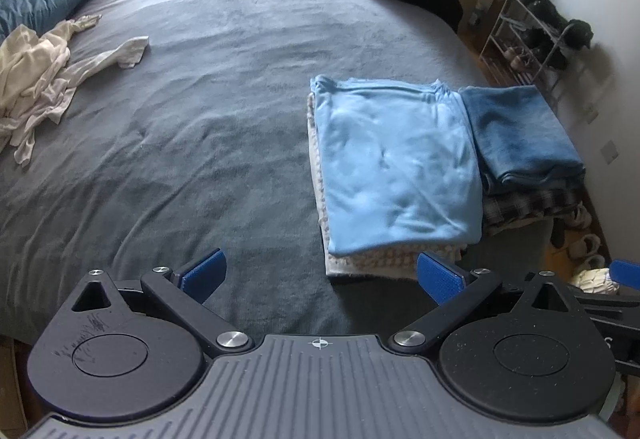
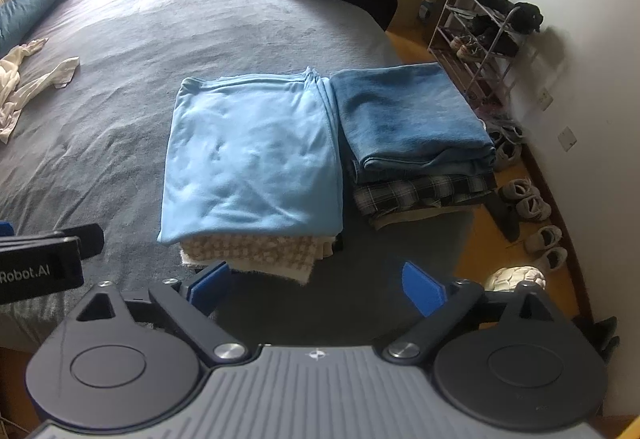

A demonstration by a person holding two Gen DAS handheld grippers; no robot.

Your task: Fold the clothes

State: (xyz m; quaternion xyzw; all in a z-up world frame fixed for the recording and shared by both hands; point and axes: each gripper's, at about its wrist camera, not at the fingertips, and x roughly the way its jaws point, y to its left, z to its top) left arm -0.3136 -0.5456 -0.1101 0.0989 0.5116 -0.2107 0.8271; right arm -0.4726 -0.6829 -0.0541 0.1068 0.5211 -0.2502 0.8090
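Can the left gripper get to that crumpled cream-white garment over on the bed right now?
Probably yes. The left gripper is open and empty, and only bare grey bedspread lies between it and the crumpled cream-white garment.

Each hand-held black plastic gripper, the left gripper (image 1: 320, 275) and the right gripper (image 2: 316, 285), had two round discs, silver screws, a ribbed grey centre plate with a small crosshair mark, and blue fingertip pads (image 1: 204, 273). White "Robot.AI" lettering ran along the left one's side.
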